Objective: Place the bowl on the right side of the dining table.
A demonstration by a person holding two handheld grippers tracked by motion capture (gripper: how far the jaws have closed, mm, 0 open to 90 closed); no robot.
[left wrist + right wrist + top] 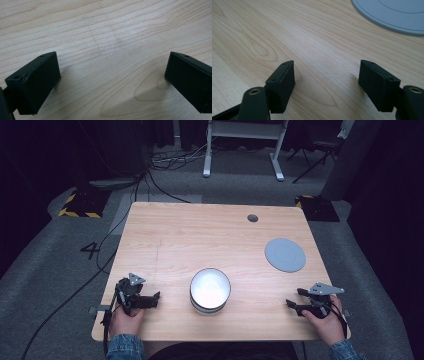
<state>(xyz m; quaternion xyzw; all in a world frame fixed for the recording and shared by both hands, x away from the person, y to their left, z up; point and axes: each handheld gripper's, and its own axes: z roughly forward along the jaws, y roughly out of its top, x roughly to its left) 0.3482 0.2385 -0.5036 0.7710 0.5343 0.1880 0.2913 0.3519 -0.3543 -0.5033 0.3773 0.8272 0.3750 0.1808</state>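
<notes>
The white bowl stands on the wooden table near its front edge. The left gripper rests at the bowl's 9 o'clock, jaws wide and empty. The right gripper rests at its 3 o'clock, jaws also wide and empty. A grey disc lies at the bowl's 2 o'clock

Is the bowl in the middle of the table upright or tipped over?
Upright. In the high view the bowl stands on its base on the table, its round white mouth facing up, apart from both grippers.
</notes>
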